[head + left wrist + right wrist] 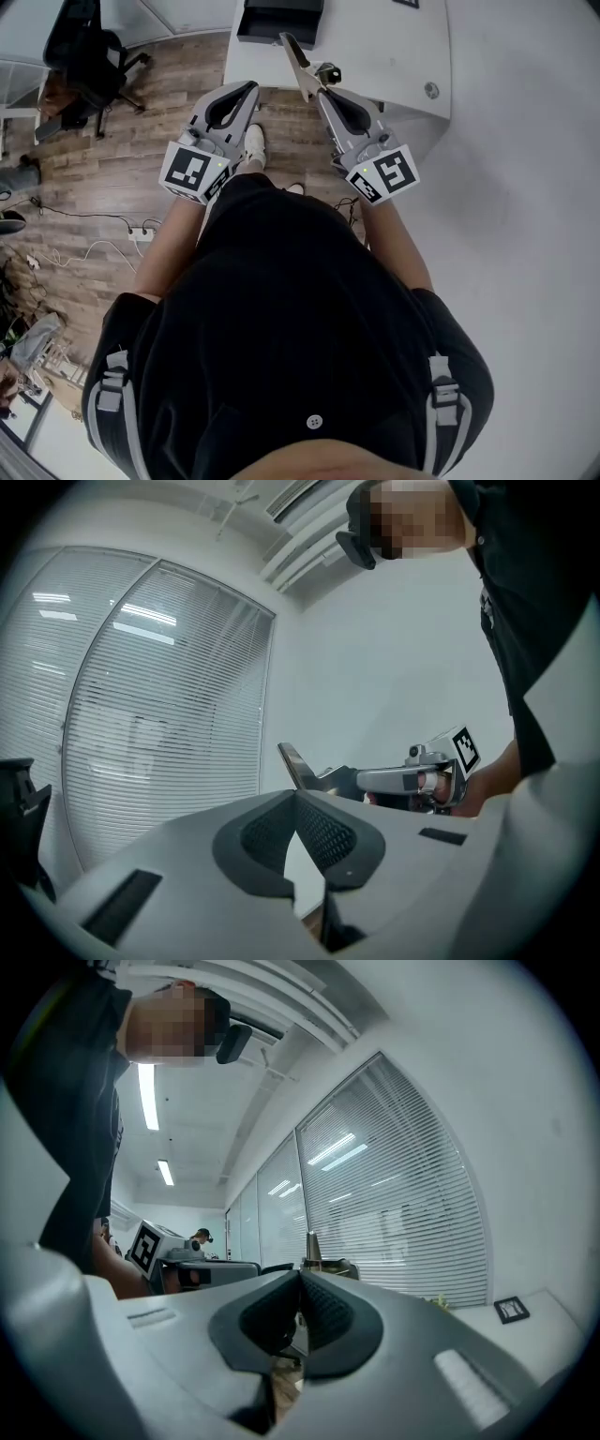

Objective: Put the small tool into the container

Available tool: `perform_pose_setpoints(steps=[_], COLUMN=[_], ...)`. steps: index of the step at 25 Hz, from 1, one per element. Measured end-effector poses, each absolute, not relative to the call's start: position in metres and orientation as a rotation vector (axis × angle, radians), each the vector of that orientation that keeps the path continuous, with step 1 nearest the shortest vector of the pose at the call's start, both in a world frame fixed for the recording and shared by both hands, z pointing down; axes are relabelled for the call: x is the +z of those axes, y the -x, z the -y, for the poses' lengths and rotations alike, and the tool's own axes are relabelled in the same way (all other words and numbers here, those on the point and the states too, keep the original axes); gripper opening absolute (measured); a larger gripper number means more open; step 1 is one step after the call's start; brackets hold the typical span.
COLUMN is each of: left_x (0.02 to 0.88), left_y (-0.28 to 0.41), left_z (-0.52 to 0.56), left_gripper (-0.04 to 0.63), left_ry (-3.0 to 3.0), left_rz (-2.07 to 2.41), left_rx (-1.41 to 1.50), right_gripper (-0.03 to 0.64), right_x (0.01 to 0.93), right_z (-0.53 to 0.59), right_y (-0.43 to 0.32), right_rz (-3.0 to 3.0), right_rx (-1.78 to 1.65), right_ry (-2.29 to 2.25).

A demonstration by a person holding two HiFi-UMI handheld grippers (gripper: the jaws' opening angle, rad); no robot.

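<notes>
Small tool [295, 61]: a thin, flat, blade-like metal piece, clamped in the right gripper [321, 94], whose jaws are closed on its rear end. The blade projects forward past the jaw tips. In the head view the tip of the small tool lies just beside the near corner of the container [279, 21]; its height above the counter [375, 47] cannot be determined.

Container: black and rectangular, standing at the far edge of the white counter. Its interior reads as uniformly dark, and no contents can be made out.

Left gripper [251, 89]: jaws closed against each other with nothing between them. It is held beside the right gripper, apart from it, in front of the person's body and above the wooden floor [178, 84].

A small round object [431, 90] lies on the counter, well apart from the container. A black chair [89, 56] stands on the floor to the left.
</notes>
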State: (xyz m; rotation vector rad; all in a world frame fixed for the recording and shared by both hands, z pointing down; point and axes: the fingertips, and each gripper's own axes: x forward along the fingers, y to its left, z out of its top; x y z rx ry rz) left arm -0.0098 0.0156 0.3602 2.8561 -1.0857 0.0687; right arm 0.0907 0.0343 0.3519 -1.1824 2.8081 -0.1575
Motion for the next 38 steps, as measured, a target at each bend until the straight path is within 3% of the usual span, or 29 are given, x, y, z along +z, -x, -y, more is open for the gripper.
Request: perform_pose_setpoints(steps=[19, 38], left_x=[0.358, 0.385], left_y=[0.033, 0.04], left_z=[0.153, 0.221], left_gripper=[0.005, 0.005], left_ry=[-2.912, -2.905], left_rz=[0.902, 0.784], left_rx=[0.025, 0.046], right_gripper=[0.015, 0.014], right_x=[0.367, 0.396], right_z=[0.126, 0.187], right_y=[-0.06, -0.045], right_rz=[-2.83, -2.891], right_rx=[-0.147, -0.178], right_ry=[1.395, 1.481])
